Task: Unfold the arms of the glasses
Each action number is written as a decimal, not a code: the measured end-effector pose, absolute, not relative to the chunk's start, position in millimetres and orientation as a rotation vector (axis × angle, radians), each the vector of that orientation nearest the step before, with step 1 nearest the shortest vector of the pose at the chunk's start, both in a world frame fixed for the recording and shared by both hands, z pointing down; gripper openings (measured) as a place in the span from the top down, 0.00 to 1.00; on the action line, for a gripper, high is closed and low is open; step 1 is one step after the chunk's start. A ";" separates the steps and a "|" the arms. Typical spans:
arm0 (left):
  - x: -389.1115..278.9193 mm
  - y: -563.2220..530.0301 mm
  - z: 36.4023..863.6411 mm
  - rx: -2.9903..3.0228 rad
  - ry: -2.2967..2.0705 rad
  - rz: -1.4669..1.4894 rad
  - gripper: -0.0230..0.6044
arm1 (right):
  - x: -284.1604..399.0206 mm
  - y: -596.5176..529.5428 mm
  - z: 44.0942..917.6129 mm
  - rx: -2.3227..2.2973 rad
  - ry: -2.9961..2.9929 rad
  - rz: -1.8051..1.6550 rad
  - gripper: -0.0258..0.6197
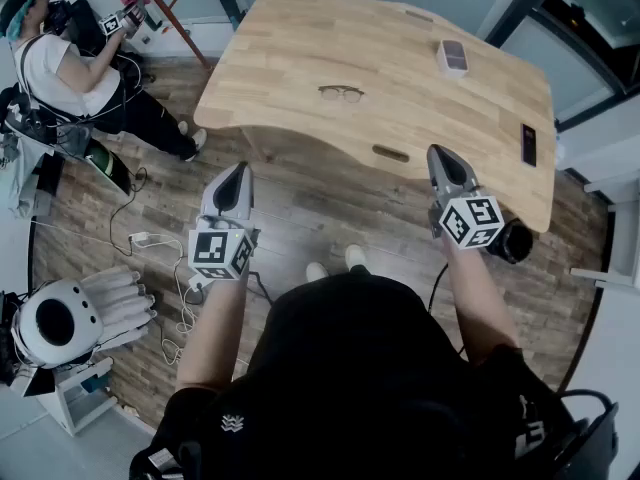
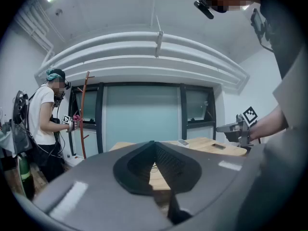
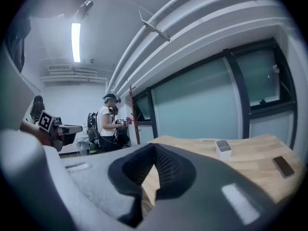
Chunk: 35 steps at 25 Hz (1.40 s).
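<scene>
Wooden table (image 1: 300,58) holds the glasses (image 1: 341,93), well ahead — left gripper (image 1: 238,170) and right gripper (image 1: 441,154) clenched, empty. Open jaws first; pin frame, swing arms gently.

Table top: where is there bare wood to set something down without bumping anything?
The table is mostly bare. Widest free patch: the middle, between the glasses and the dark flat device. Also free: the left corner beside the glasses. The right end is busiest, holding the white box and that device. A dark oval patch lies near the front edge.
</scene>
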<state>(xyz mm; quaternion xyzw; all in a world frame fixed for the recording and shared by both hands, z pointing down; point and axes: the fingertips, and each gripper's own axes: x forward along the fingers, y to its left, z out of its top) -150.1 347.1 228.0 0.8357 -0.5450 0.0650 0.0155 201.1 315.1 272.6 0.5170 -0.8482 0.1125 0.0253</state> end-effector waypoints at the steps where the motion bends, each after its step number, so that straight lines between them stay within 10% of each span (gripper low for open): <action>1: -147.6 345.9 228.3 2.601 -1.692 0.203 0.95 | 202.1 315.8 272.2 1.596 -2.622 0.346 0.96; 35: -50.0 131.7 262.1 2.776 -1.340 0.306 0.95 | 248.5 155.1 317.4 1.632 -2.570 0.500 0.96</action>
